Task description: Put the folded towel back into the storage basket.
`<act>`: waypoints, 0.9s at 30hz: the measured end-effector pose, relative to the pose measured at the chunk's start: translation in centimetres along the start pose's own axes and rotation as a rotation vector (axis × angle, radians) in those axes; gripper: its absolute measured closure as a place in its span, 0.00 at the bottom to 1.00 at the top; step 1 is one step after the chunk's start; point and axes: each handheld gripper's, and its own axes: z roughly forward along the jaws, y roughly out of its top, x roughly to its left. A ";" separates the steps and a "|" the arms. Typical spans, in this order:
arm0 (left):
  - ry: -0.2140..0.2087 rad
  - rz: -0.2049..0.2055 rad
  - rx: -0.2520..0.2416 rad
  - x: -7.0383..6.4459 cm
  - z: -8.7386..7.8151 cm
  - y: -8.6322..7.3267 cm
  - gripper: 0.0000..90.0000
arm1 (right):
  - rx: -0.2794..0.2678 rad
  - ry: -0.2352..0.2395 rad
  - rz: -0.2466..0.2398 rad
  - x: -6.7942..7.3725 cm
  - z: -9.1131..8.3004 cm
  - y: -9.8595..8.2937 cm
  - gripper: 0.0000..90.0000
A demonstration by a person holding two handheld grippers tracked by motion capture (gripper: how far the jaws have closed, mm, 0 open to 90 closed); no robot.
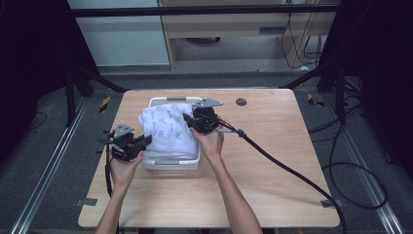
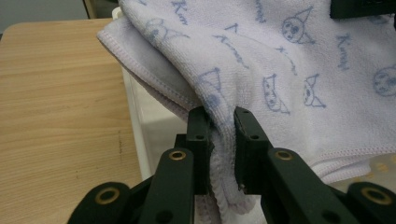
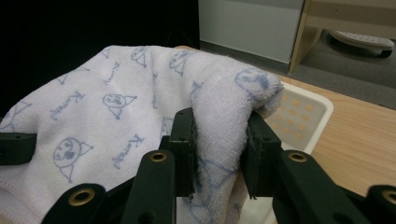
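Observation:
A white towel printed with blue cartoon faces lies folded over a white plastic basket near the table's middle. My left gripper is at the basket's left side, its jaws shut on a fold of the towel at its near edge. My right gripper is at the towel's right side, shut on a thick bunched fold of the towel. In the right gripper view the basket's perforated white wall shows behind that fold.
The wooden table has bare room to the right and in front of the basket. A small dark round disc sits at the far edge. A thick black cable trails from the right gripper across the table.

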 end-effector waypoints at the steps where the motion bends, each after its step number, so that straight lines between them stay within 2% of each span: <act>1: 0.001 0.001 0.002 0.0 0.1 0.0 0.86 | 0.003 -0.001 -0.001 0.0 0.1 -0.1 0.76; 21: 0.003 0.024 0.056 -0.1 1.8 -1.0 0.86 | 0.055 -0.025 0.003 -0.4 0.9 -1.8 0.76; 27: 0.014 0.031 0.072 -0.2 2.2 -1.2 0.86 | 0.067 -0.034 -0.011 -0.4 1.3 -2.2 0.75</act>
